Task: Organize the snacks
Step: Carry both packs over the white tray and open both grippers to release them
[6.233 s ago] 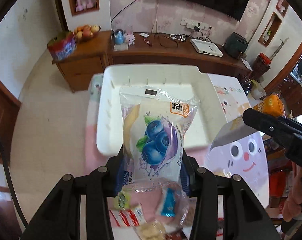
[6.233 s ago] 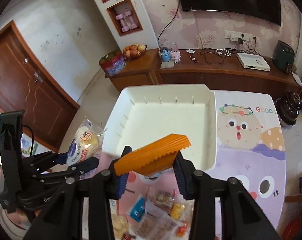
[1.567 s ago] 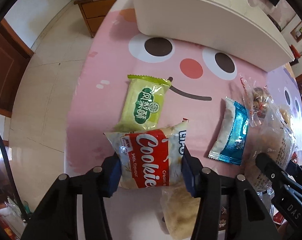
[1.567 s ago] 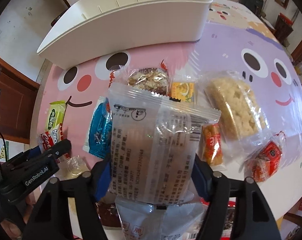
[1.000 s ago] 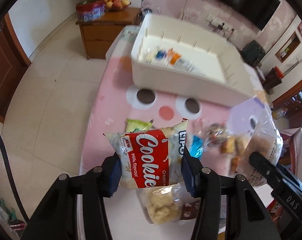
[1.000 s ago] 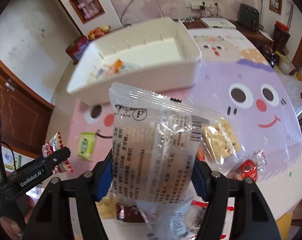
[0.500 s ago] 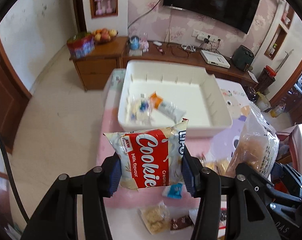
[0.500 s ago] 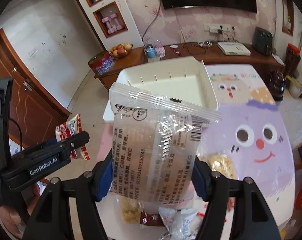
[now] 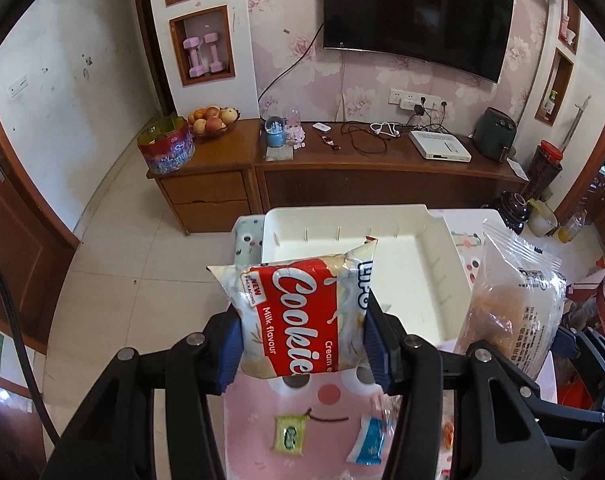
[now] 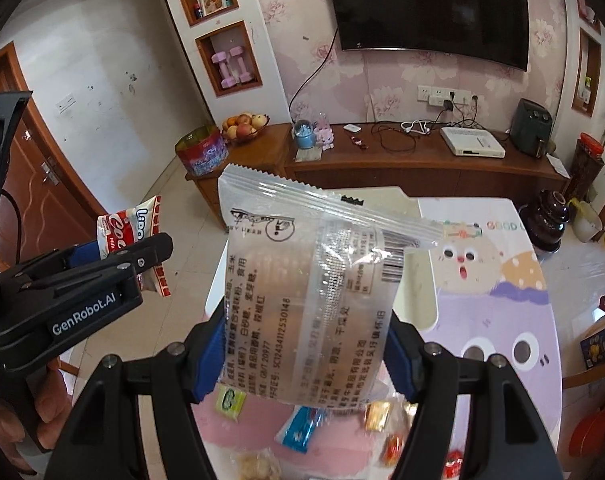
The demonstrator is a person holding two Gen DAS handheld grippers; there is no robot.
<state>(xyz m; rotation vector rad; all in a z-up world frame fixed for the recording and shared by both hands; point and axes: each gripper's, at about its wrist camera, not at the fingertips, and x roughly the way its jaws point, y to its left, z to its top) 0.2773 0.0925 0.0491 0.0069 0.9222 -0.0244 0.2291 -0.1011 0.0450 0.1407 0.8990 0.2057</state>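
Both hands are in the carry step, each with one snack lifted above the bench and headed for the shallow white plastic tray at the bench's far end; the left gripper has its fingers closed narrowly on the sides of a red-and-white crinkly foil cookie packet, held upright in front of the tray's near wall; the right gripper has its fingers clamped on a clear plastic pouch printed with black text, a brownish cake showing through it, raised high enough to hide most of the tray in that view.

Other snacks lie loose on the pink cartoon-face bench cover below: a small green wrapped biscuit and a blue-and-white sachet among them; those look to be later picks.

The next move, as I judge it, calls for bringing each packet forward past the near wall and over the tray floor, lowering, then spreading the fingers to drop it; the two grippers hang close together, so staggering the releases would avoid a clash.
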